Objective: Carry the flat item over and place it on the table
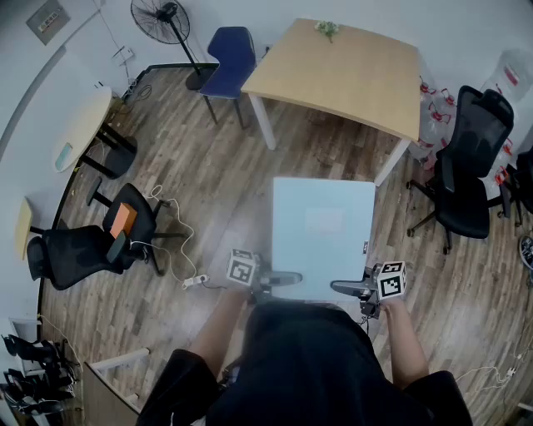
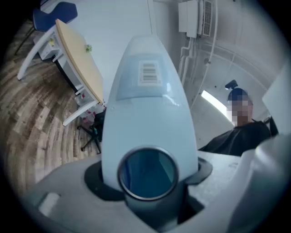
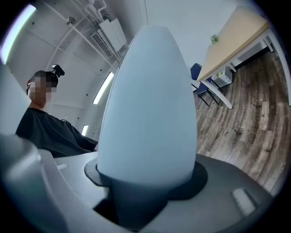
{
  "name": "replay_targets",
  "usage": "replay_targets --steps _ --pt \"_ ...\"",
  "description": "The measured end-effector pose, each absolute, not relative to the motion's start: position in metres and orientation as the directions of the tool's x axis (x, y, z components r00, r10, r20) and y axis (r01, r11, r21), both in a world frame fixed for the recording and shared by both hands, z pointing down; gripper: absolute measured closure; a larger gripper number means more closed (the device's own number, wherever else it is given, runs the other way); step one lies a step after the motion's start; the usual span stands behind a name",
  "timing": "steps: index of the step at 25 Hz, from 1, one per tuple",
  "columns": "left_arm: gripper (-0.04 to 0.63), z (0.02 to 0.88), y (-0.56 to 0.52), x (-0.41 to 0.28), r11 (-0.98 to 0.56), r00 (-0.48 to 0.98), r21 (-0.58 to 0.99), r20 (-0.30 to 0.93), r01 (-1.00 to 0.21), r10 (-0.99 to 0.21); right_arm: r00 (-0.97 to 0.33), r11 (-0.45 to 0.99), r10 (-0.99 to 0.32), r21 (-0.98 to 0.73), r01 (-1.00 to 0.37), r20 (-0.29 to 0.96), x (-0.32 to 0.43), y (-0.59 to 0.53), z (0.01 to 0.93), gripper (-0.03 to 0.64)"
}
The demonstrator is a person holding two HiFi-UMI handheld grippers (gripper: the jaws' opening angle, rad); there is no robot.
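Observation:
A flat pale-blue panel [image 1: 323, 233] hangs level above the wood floor in front of the person, its near edge held from both sides. My left gripper [image 1: 279, 280] is shut on the near left corner and my right gripper [image 1: 350, 288] on the near right corner. In the left gripper view the panel [image 2: 146, 86] rises out of the jaws and carries a barcode label. The right gripper view shows its other face [image 3: 150, 100] clamped the same way. The light wooden table [image 1: 341, 71] stands ahead, beyond the panel's far edge, with a small plant [image 1: 326, 29] on it.
A blue chair [image 1: 231, 54] and a standing fan [image 1: 166, 21] are left of the table. One black office chair [image 1: 466, 158] stands at the right. Another [image 1: 92, 241], at the left, carries an orange item. Cables and a power strip [image 1: 190, 281] lie on the floor.

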State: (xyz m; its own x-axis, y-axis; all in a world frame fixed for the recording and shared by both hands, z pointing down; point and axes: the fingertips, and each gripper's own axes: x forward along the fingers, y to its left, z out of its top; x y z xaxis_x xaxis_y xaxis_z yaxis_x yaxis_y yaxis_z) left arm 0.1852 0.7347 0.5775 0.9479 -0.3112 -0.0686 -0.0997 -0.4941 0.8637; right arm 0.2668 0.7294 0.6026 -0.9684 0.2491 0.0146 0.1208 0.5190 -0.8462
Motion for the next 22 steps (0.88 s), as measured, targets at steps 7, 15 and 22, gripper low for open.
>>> replay_targets --steps 7,15,22 --pt "0.261 0.582 0.728 0.187 -0.457 0.940 0.884 -0.063 -0.103 -0.335 -0.963 0.494 0.270 -0.859 0.130 0.009 0.269 0.722 0.605 0.304" --pt "0.261 0.594 0.694 0.165 -0.444 0.948 0.891 -0.054 -0.096 -0.313 -0.972 0.497 0.234 -0.860 0.113 0.008 0.247 0.690 0.619 0.301" --pt "0.259 0.607 0.612 0.125 -0.467 0.970 0.882 -0.058 -0.061 -0.236 -0.989 0.522 0.145 -0.850 0.069 0.009 0.210 0.614 0.625 0.299"
